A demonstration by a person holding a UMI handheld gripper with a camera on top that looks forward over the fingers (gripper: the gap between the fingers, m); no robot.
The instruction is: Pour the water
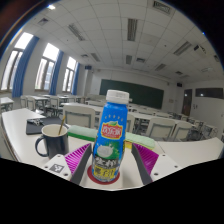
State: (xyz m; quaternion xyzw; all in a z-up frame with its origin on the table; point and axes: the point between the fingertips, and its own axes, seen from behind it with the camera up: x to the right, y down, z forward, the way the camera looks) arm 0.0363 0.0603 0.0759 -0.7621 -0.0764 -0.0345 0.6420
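Observation:
A plastic bottle [112,130] with a blue cap and a white, green and red label stands upright on a round red coaster [92,179] on the white table [185,150]. My gripper [111,166] is open. The bottle stands between the fingers, with a small gap at each side. The magenta pads [78,156] flank its lower part. A black mug [52,141] with its handle to the left stands on the table to the left of the bottle, beyond the left finger.
A dark flat object [36,124] lies on the table behind the mug. Rows of white classroom desks [150,118] and a green chalkboard [130,93] fill the room beyond. Windows [45,70] line the left wall.

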